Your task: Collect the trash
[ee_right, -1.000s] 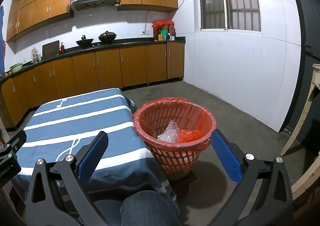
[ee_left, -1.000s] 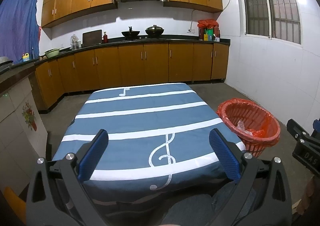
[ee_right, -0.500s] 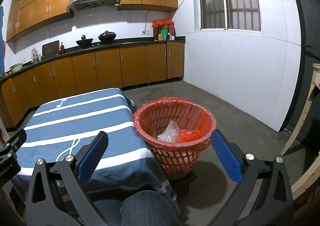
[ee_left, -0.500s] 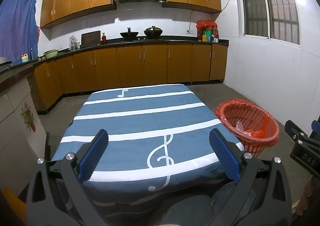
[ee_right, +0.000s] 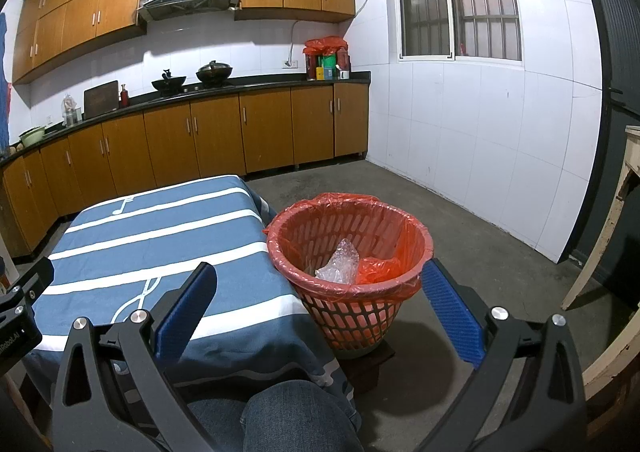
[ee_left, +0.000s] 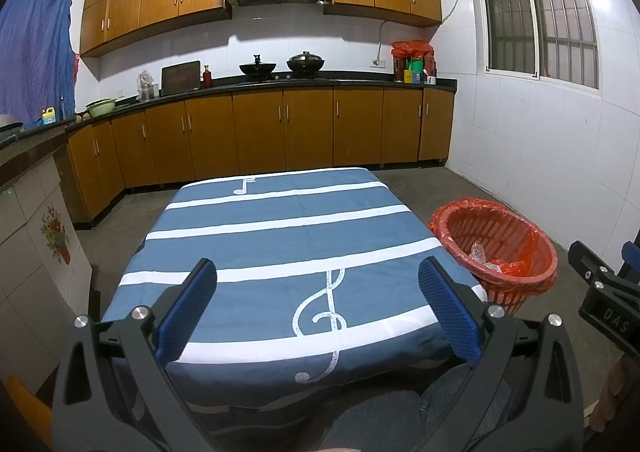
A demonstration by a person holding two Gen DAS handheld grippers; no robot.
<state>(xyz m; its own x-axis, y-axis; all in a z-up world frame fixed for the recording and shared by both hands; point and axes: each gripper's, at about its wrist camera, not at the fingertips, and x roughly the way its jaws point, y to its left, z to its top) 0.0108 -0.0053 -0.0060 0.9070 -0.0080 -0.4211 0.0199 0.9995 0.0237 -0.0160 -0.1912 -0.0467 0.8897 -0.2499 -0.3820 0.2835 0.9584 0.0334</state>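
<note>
A red basket bin (ee_right: 384,312) lined with a red bag stands on the floor right of the table; it also shows in the left wrist view (ee_left: 516,248). Crumpled clear plastic (ee_right: 338,262) lies inside it. My left gripper (ee_left: 318,272) is open and empty, held above the near end of the table with the blue-and-white striped cloth (ee_left: 280,236). My right gripper (ee_right: 318,272) is open and empty, held just in front of the bin. No loose trash shows on the cloth.
Wooden kitchen cabinets and a dark counter (ee_left: 280,84) with pans line the far wall. A tiled wall with a window (ee_right: 460,0) is to the right. A pale wooden frame (ee_right: 600,252) stands at the right edge. The person's knee (ee_right: 296,416) is below.
The left wrist view has tilted slightly, so the table and bin sit a little lower and farther left. The right gripper has hardly moved. Both stay open.
</note>
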